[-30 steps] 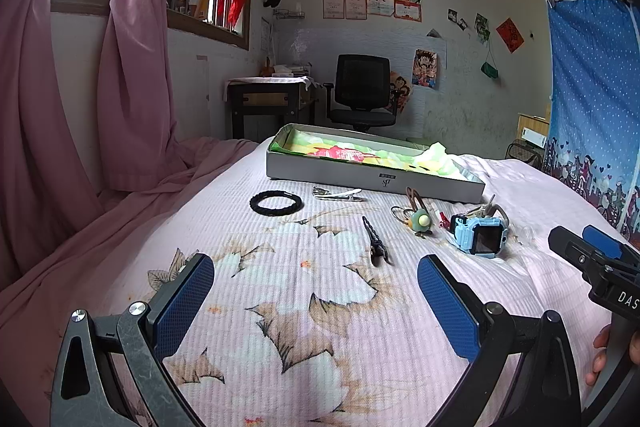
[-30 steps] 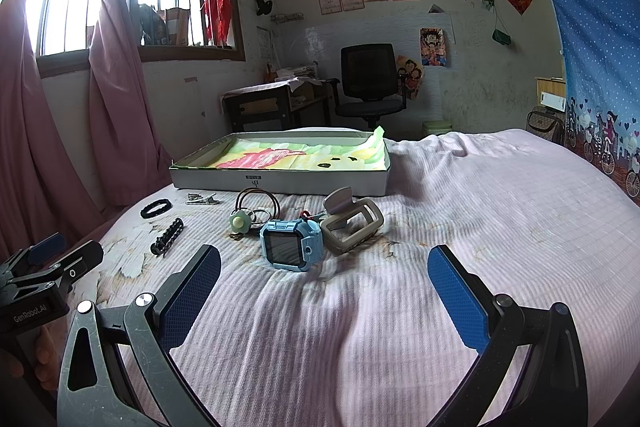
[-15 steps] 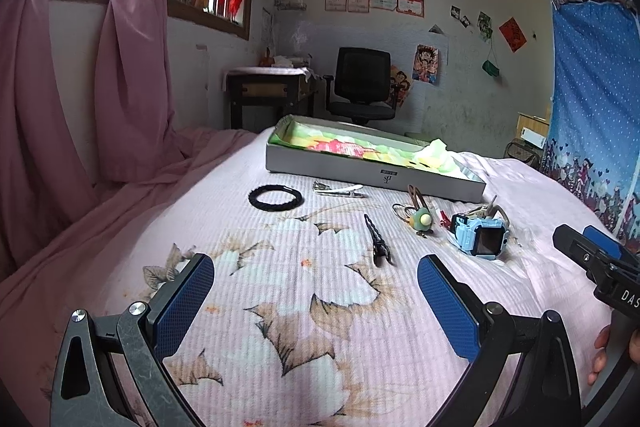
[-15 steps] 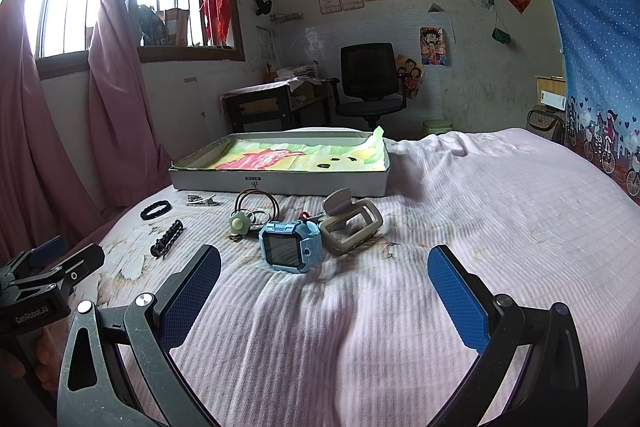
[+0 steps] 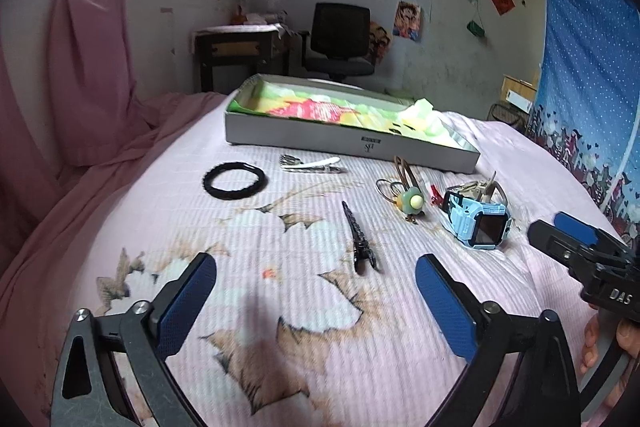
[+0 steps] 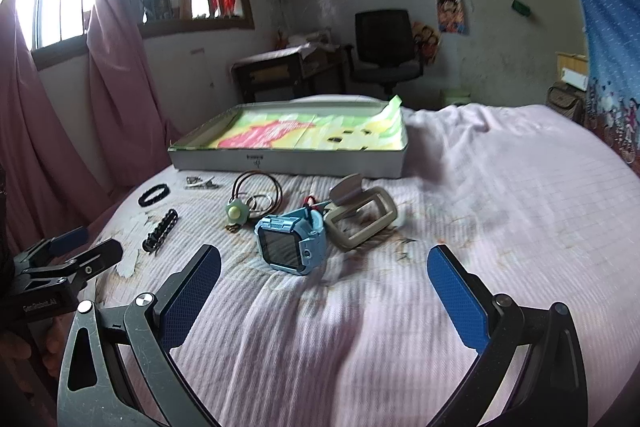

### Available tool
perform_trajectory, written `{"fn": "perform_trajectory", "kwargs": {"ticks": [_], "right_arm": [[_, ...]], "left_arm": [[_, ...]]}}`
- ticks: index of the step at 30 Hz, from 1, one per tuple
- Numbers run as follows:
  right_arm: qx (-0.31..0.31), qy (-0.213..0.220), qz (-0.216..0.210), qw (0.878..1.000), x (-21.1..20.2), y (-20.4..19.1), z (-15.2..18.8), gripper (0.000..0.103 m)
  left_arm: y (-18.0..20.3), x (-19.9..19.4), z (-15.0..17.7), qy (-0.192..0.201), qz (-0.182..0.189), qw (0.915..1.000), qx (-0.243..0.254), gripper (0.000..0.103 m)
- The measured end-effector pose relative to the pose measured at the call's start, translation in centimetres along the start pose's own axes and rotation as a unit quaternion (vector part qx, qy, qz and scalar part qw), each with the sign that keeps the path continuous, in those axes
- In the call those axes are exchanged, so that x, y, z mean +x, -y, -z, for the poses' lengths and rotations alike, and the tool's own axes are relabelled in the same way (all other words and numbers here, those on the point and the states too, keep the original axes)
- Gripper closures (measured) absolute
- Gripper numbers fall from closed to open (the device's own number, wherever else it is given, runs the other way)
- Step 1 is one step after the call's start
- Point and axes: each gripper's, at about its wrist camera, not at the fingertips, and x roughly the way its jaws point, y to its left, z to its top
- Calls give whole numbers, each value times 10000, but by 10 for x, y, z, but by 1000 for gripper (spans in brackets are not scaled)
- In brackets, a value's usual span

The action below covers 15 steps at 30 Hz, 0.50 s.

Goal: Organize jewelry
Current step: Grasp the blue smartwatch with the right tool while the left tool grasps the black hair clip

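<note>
Jewelry scattered on pink bedspread (image 5: 304,327) before grey tray (image 5: 304,139): black bracelet (image 5: 234,180), silver clip (image 5: 312,164), black claw clip (image 5: 360,239), green charm on rings (image 5: 410,203), blue watch (image 6: 292,241), beige strap frame (image 6: 360,219). Nothing between tools and pieces. "DAS" legible on right gripper (image 6: 324,279), "GenRobot.AI" on left gripper (image 5: 316,287). Tray lined with green-pink paper. Both tools spread wide, gripping nothing.

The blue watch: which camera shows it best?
The right wrist view: the blue watch lies near centre, its dark screen facing the camera. The left wrist view shows it smaller, off to the right, seen at an angle.
</note>
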Motion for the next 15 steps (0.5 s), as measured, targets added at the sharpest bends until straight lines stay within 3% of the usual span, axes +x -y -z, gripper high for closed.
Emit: {"fn": "perform_trajectory", "kwargs": {"ticks": [6,9,15], "right_arm": [[-89,-329,-198,9992,23,-3,-4,25],[-72,-508,-300,9982,32,-5,-5,35],[-93,-792,-482,9956,47,-10,-4,42]], "left_arm": [[5,18,-4,-360,230,9991,24,31],[5,25,-6,-482,345,9982,36,38],[9,32,-11,-593,581,9965,65,57]]}}
